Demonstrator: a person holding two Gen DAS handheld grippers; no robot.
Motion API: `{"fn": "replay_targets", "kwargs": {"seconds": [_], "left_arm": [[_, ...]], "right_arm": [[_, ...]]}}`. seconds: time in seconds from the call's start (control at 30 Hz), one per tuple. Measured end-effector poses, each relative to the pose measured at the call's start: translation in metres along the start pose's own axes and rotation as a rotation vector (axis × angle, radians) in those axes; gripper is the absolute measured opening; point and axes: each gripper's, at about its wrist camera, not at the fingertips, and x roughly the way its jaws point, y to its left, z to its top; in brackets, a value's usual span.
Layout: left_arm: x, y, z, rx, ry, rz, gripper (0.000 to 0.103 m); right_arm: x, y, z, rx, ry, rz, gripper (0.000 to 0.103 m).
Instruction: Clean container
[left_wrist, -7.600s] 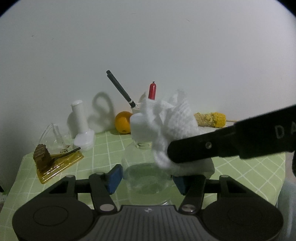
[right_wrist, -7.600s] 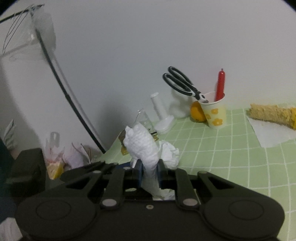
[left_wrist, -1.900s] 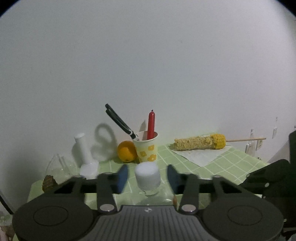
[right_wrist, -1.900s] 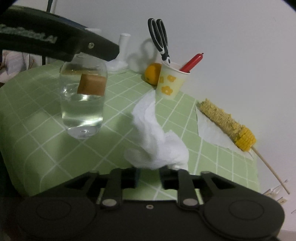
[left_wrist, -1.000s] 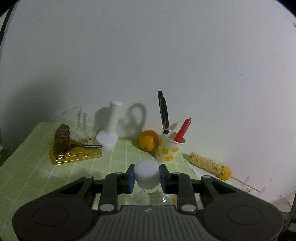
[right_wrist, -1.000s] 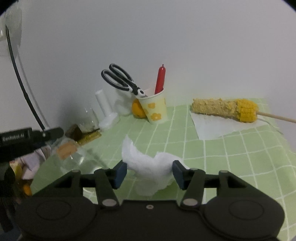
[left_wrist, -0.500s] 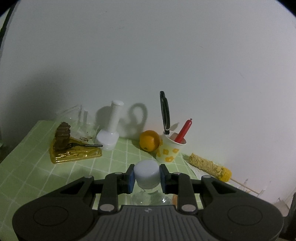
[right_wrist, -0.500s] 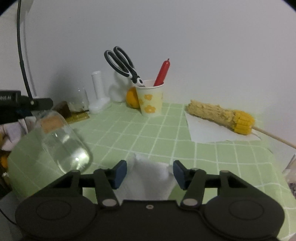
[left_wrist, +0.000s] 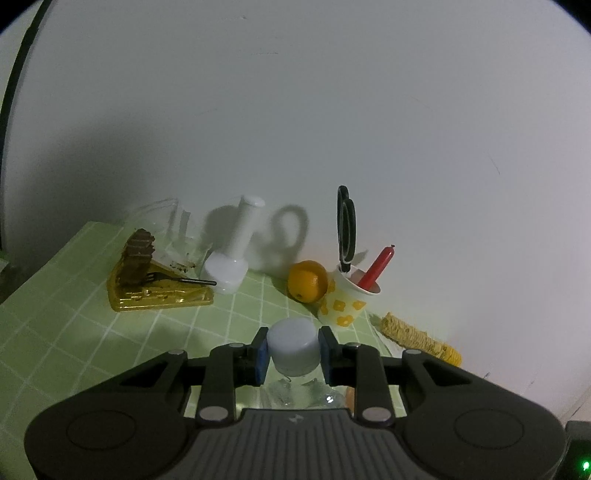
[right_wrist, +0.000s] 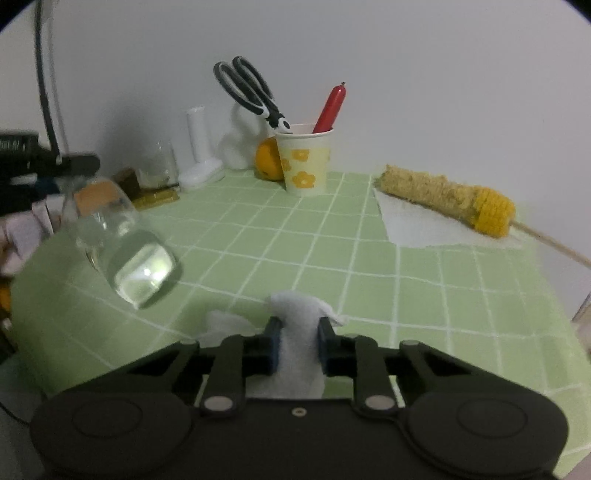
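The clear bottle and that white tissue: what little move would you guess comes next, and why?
Probably lifting the tissue toward the bottle to wipe it. The right claw is closing with the tissue between its fingers, low over the green tablecloth, while the left claw grips the bottle by its white cap, tilted above the table.

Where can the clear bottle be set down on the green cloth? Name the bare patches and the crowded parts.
Bare: the checked cloth in the middle, between the bottle held up at the left, the flowered cup behind and the napkin under the corn cob. Also bare: the near right corner. Crowded: the back row by the wall, cake tray, white bottle, orange, cup.
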Motion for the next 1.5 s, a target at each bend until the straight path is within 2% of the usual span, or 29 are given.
{"fn": "replay_targets", "kwargs": {"seconds": [0.03, 0.1, 0.2, 0.27, 0.4, 0.6, 0.87, 1.07, 1.13, 1.27, 1.37, 1.5], "left_arm": [[0.000, 0.001, 0.000, -0.008, 0.000, -0.001, 0.030], [-0.001, 0.004, 0.000, -0.024, -0.001, -0.003, 0.030], [-0.003, 0.010, -0.002, -0.056, -0.004, -0.003, 0.030], [-0.004, 0.015, -0.002, -0.081, -0.007, -0.001, 0.030], [-0.006, 0.028, -0.005, -0.133, -0.013, 0.011, 0.031], [-0.007, 0.048, -0.010, -0.225, -0.021, 0.019, 0.031], [-0.006, 0.072, -0.019, -0.342, -0.025, 0.043, 0.032], [-0.004, 0.074, -0.018, -0.354, -0.025, 0.046, 0.032], [-0.003, 0.075, -0.019, -0.357, -0.025, 0.046, 0.032], [-0.003, 0.075, -0.019, -0.349, -0.026, 0.045, 0.032], [-0.003, 0.074, -0.019, -0.343, -0.026, 0.047, 0.032], [-0.004, 0.070, -0.018, -0.336, -0.027, 0.054, 0.032]], "right_arm": [[0.001, -0.002, 0.000, 0.055, 0.001, 0.036, 0.019], [0.005, -0.010, -0.001, 0.243, 0.001, 0.151, 0.019], [0.018, -0.025, -0.011, 0.615, -0.018, 0.344, 0.019], [0.026, -0.023, -0.015, 0.727, -0.020, 0.378, 0.019], [0.037, -0.008, -0.012, 0.757, -0.014, 0.396, 0.019], [0.056, 0.000, -0.005, 0.754, 0.006, 0.351, 0.019], [0.071, 0.013, 0.007, 0.604, -0.001, 0.339, 0.019], [0.057, 0.021, 0.005, 0.468, 0.021, 0.351, 0.019], [0.052, 0.016, 0.001, 0.491, 0.035, 0.367, 0.019], [0.053, 0.000, -0.003, 0.657, 0.010, 0.389, 0.019], [0.062, 0.000, 0.005, 0.678, -0.009, 0.377, 0.019], [0.073, 0.008, 0.013, 0.631, 0.010, 0.357, 0.019]]}}
